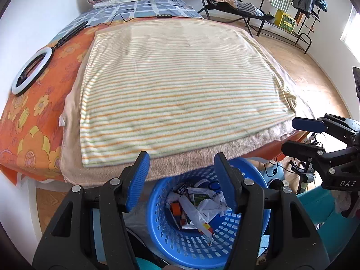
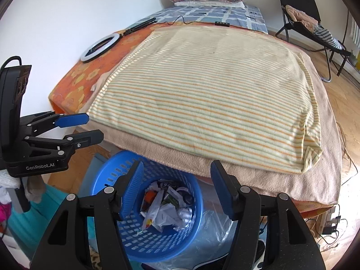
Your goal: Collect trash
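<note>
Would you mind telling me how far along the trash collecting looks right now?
Nearly done, it seems. Done: crumpled paper and wrappers already lie in the blue basket. In hand: nothing; the left gripper and right gripper are both open and empty above the basket. Left: no loose trash shows on the striped towel, though the floor is only partly in view.

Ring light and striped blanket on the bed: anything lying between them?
Nothing loose. In both wrist views only the orange flowered sheet runs between the ring light and the striped blanket, plus the beige blanket's edge lower down.
</note>
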Available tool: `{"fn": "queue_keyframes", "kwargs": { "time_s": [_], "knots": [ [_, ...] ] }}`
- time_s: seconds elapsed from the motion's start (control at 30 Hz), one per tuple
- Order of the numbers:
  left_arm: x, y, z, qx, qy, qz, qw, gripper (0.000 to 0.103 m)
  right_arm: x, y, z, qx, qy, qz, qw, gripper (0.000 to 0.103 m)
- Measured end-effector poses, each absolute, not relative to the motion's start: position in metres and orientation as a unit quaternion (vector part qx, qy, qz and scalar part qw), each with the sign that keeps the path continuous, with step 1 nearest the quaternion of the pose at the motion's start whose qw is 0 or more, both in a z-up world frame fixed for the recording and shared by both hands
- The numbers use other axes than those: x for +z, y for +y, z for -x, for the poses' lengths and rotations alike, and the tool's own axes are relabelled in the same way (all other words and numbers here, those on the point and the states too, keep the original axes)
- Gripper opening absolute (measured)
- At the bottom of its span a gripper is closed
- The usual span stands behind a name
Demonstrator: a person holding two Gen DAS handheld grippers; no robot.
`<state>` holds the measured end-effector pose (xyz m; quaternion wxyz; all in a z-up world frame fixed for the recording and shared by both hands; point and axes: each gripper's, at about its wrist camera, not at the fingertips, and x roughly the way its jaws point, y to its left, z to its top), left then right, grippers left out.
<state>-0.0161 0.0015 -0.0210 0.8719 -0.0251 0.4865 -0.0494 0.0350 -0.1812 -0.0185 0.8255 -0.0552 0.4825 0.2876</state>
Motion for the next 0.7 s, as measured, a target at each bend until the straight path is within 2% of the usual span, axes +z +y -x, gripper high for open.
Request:
{"fn": "queue_keyframes", "kwargs": {
  "time_s": [0.1,0.23,0.37,0.7],
  "knots": [
    [-0.002,0.004,0.004,-0.049,0.463,0.029,0.885,0.074,-0.001,-0.182,-0.046,0.29,0.461,0.054,0.837,0.062],
    [0.024,0.005,-0.013,-0.05,0.432,0.031,0.9,0.074,0.023,-0.181,-0.058,0.292,0.423,0.054,0.856,0.075],
    [0.041,0.008,-0.028,-0.048,0.409,0.036,0.91,0.082,0.037,-0.179,-0.068,0.29,0.397,0.06,0.869,0.076],
    [0.044,0.014,-0.053,-0.042,0.396,0.049,0.916,0.083,0.041,-0.187,-0.101,0.291,0.386,0.026,0.875,0.077]
  ]
}}
